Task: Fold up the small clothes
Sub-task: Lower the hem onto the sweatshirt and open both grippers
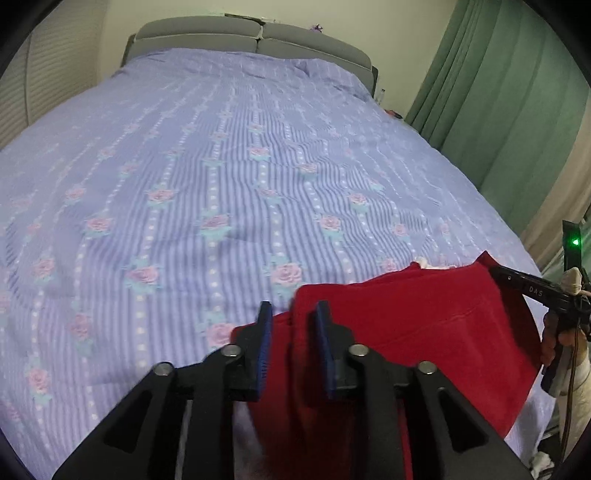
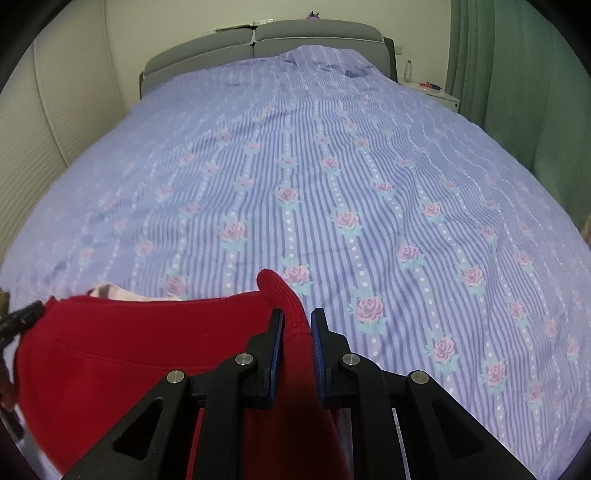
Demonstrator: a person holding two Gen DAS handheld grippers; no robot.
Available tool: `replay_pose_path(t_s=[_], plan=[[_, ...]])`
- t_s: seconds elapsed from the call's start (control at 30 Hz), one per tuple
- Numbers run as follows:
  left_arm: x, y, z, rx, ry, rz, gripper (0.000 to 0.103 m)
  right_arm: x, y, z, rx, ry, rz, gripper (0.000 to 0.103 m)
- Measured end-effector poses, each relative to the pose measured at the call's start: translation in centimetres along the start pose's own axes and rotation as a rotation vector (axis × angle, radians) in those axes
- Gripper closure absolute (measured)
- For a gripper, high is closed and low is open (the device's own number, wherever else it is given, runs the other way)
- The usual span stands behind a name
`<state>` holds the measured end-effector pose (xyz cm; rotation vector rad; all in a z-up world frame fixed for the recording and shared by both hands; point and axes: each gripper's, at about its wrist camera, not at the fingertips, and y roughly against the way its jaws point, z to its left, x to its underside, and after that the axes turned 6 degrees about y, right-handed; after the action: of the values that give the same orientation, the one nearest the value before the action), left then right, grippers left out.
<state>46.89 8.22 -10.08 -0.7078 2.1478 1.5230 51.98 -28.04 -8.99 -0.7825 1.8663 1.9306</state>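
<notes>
Red garment (image 2: pixel 129 350); lilac bedspread (image 2: pixel 332 166) striped in darker violet, with white dots and pink roses on teal leaves. Grey headboard (image 2: pixel 317 35), green curtain (image 1: pixel 498 92). Black grippers with blue pads (image 1: pixel 264 354).

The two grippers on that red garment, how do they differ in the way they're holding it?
The right gripper is clamped shut on a ribbed edge of the red garment, which pokes up past its pads. The left gripper has a wider gap, with red cloth between its pads; whether they press on it I cannot tell. The left sits at the garment's left end, the right at its right end. Both are black with blue pads, above the floral bedspread.
</notes>
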Motion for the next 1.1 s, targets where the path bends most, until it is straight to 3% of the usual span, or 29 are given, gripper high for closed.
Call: replay_pose_path(t_s=[0.07, 0.13, 0.2, 0.3, 0.4, 0.47, 0.6, 0.77, 0.97, 1.1], plan=[[-0.1, 1.1, 0.1, -0.056, -0.008, -0.018, 0.072, 0.0, 0.0, 0.7, 0.024, 0.039, 0.006, 0.086], [-0.4, 2.1, 0.1, -0.156, -0.019, -0.045, 0.053, 0.0, 0.8, 1.3, 0.063, 0.073, -0.011, 0.063], [-0.2, 4.0, 0.2, -0.220, -0.009, -0.071, 0.046, -0.4, 2.3, 1.8, 0.133, 0.081, -0.032, 0.043], [0.6, 6.9, -0.2, -0.225, 0.004, -0.095, 0.037, -0.3, 6.4, 2.8, 0.195, 0.102, -0.132, 0.039], [2.6, 10.8, -0.5, -0.200, 0.036, -0.138, 0.021, 0.5, 10.8, 4.3, 0.225, 0.139, -0.222, 0.030], [4.4, 13.3, -0.3, -0.137, 0.085, -0.157, 0.018, 1.5, 13.6, 5.2, 0.205, 0.157, -0.264, 0.028], [7.8, 14.9, -0.6, -0.071, 0.139, -0.095, 0.014, 3.8, 16.9, 6.5, 0.123, 0.163, -0.279, 0.028], [12.1, 14.2, -1.9, 0.003, 0.202, -0.064, 0.013, 7.3, 18.1, 8.3, 0.027, 0.149, -0.268, 0.028], [15.8, 11.8, -1.6, 0.185, 0.486, -0.030, 0.013, 11.1, 16.8, 10.5, -0.054, 0.122, -0.225, 0.028], [16.1, 10.0, -2.0, 0.191, 0.499, -0.029, 0.013, 12.3, 15.8, 11.2, -0.090, 0.125, -0.196, 0.028]])
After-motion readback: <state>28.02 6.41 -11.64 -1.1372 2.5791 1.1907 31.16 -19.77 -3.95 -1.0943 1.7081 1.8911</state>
